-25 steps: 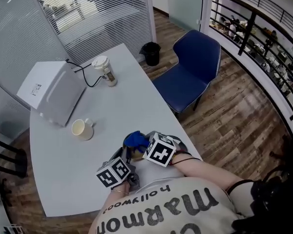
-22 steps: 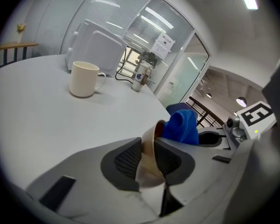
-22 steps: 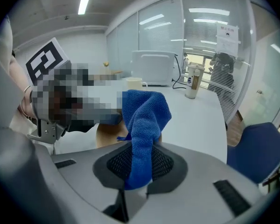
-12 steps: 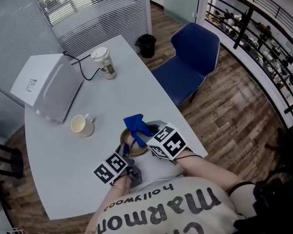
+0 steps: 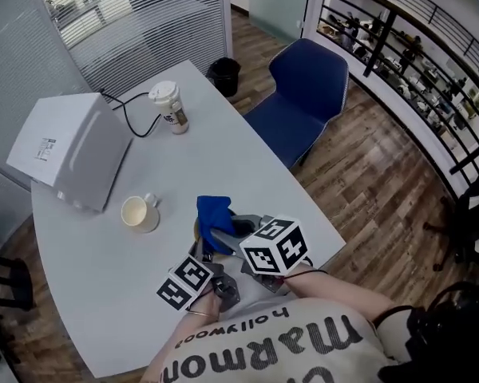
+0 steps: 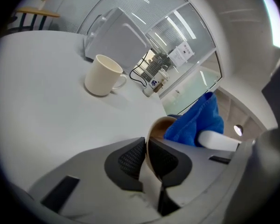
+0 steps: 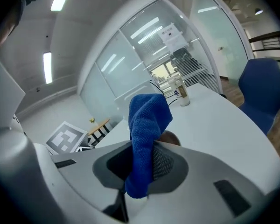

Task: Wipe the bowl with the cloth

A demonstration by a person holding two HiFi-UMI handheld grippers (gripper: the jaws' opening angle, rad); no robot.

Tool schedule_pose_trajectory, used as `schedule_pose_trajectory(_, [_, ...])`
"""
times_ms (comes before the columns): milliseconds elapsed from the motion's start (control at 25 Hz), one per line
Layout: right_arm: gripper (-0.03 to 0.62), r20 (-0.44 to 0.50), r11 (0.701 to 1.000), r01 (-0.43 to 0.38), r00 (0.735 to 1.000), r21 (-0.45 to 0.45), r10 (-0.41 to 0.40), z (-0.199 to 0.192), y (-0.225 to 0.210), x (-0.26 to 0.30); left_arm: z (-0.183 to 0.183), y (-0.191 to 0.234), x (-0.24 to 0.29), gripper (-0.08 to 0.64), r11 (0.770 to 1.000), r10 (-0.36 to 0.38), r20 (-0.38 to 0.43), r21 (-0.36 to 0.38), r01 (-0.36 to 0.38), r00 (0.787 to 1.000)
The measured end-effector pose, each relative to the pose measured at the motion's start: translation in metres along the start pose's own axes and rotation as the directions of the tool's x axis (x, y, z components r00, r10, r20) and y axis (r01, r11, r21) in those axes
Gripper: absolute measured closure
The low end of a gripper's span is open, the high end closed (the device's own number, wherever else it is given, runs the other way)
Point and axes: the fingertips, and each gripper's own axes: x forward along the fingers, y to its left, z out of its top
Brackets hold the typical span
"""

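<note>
Table (image 5: 223,134): cloth (image 5: 214,214) juts lengthwise from right tongs (image 7: 142,162).

A cream mug (image 5: 138,213) sits near a white box (image 5: 64,148), perhaps an appliance.

Mug (image 5: 140,214) on table (image 5: 215,142). Box (image 5: 64,146) behind-left of mug; cup (image 5: 169,108) farther behind, slightly rt. Bowl (image 6: 159,125) & cloth (image 5: 213,214) together, near mug's rt. Chair (image 5: 299,102), bin (image 5: 223,74) off table, far rt-behind mug.

An office: a white counter (image 5: 223,150) stands by glass walls (image 5: 152,30) with blinds, a blue chair (image 5: 303,94) and a black bin (image 5: 223,76) beside the counter, a takeaway cup (image 5: 169,108) on it, a railing (image 5: 407,54) beyond the counter.
</note>
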Motion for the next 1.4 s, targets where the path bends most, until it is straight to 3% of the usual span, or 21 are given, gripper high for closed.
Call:
schedule_pose_trajectory(120, [0.532,-0.058,1.0,0.004,0.998,0.014,-0.003,-0.018,0.012,0.008,0.014,0.004,-0.003,0.528,0.999,-0.021,0.033,-0.038,0.023,0.999])
schedule_pose_trajectory(240, [0.532,-0.107,0.997,0.031,0.993,-0.065,-0.038,-0.035,0.017,0.014,0.018,0.006,-0.004,0.528,0.998,-0.043,0.029,-0.044,0.045,0.999])
schedule_pose_trajectory(480, [0.532,-0.207,0.973,0.072,0.971,-0.219,-0.119,-0.064,0.007,0.012,0.013,0.003,-0.003,0.523,0.995,-0.062,-0.013,0.073,0.062,0.998])
schedule_pose_trajectory(640, [0.532,-0.23,0.931,0.102,0.954,-0.352,-0.191,-0.074,-0.001,0.0,0.001,0.005,-0.004,0.523,0.992,-0.057,-0.049,0.109,0.062,0.997])
schedule_pose_trajectory(880, [0.532,-0.187,0.844,0.158,0.939,-0.512,-0.289,-0.07,-0.019,-0.013,-0.015,0.001,-0.01,0.52,0.983,-0.077,-0.1,0.16,0.093,0.992])
schedule_pose_trajectory(1040, [0.532,-0.146,0.858,0.209,0.94,-0.47,-0.309,-0.064,-0.024,-0.026,-0.029,0.004,-0.014,0.522,0.978,-0.07,-0.134,0.188,0.094,0.989])
schedule_pose_trajectory(1280, [0.532,-0.016,0.887,0.287,0.949,-0.362,-0.314,-0.045,-0.037,-0.042,-0.041,0.011,-0.019,0.522,0.991,-0.053,-0.173,0.115,0.074,0.983])
schedule_pose_trajectory(1400, [0.532,0.063,0.904,0.32,0.947,-0.282,-0.315,-0.033,-0.042,-0.051,-0.041,0.011,-0.023,0.523,0.99,-0.059,-0.175,0.116,0.08,0.983])
